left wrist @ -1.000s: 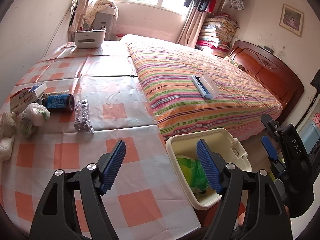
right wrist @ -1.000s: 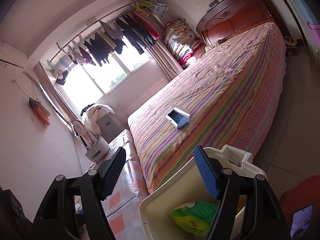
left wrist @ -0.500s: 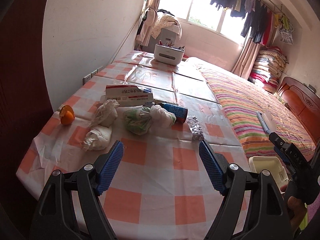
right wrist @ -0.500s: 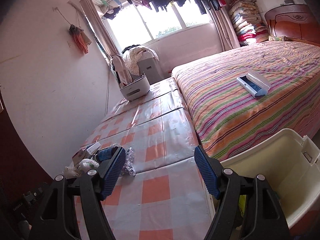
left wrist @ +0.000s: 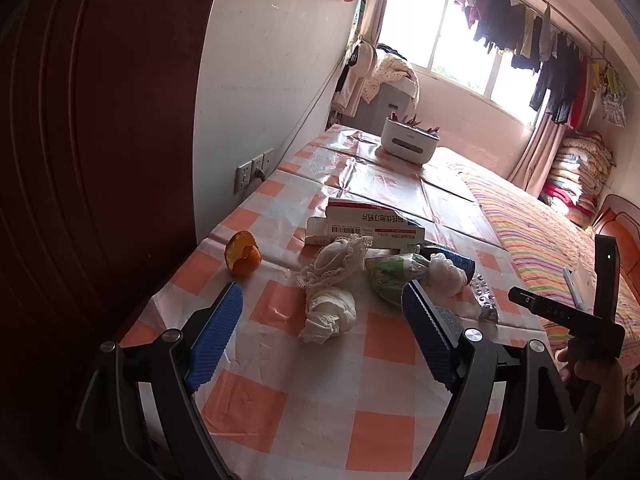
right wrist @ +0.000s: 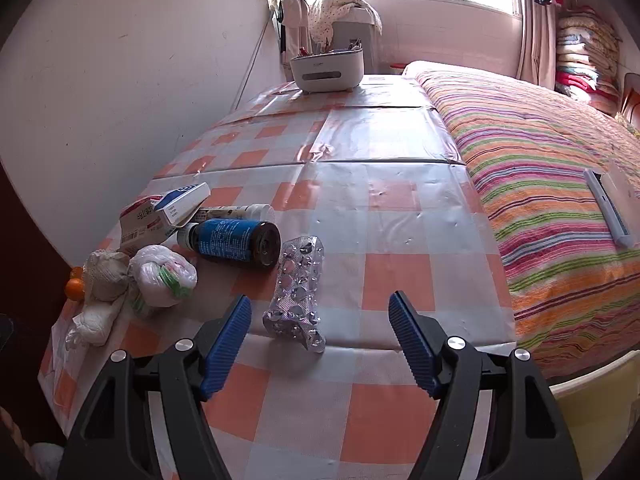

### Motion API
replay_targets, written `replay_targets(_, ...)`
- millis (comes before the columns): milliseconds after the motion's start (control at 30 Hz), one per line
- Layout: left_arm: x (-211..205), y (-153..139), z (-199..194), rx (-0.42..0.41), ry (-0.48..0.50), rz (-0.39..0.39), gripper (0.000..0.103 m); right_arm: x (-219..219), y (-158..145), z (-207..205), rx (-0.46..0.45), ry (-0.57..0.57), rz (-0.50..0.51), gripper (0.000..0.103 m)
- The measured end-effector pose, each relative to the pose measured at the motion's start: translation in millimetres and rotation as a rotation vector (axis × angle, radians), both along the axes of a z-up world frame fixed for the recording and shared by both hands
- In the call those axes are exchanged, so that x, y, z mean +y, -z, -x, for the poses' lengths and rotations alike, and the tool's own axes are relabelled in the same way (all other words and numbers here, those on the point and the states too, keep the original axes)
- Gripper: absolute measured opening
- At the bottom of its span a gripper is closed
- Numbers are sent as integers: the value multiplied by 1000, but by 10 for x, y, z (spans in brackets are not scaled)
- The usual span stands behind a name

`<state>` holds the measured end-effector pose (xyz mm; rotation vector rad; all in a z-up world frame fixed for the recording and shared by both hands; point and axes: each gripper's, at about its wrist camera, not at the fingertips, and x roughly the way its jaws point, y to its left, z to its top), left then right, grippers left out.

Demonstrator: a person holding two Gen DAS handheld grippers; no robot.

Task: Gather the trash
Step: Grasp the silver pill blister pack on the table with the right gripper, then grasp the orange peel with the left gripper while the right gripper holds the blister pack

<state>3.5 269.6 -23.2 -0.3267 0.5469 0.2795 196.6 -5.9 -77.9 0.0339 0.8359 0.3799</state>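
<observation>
Right wrist view: the right tool (right wrist: 320, 322) hangs wide and empty over the bench (right wrist: 384, 412); the crumpled blister pack (right wrist: 297, 292) lies between its fingers, just ahead. I would lower squarely and pinch across the foil's middle. The left tool (left wrist: 322, 330), its jaws just opened wide, frames the tissue wad (left wrist: 330, 312).

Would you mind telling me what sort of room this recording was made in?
Most likely a lived-in bedroom: a bed with a striped cover, laundry hanging at the window, and folded quilts stacked in the corner.
</observation>
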Motion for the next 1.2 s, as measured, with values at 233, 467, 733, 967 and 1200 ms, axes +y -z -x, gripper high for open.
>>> replay_targets(233, 238, 137, -44, 33, -19, 42, 81, 243, 196, -281, 51, -14, 55, 69)
replay_targets(467, 367, 207, -159, 65, -24, 68, 81, 463, 303, -391, 56, -22, 137, 69)
replay_targets(733, 512, 224, -468, 103, -55, 32, 81, 572, 403, -410, 72, -52, 164, 54)
replay_targets(967, 640, 388, -807, 189, -66, 39, 81, 554, 381, -360, 63, -67, 156, 31)
replay_targets(1200, 784, 582, -1050, 273, -56, 90, 81, 455, 324, -290, 66, -65, 91, 31)
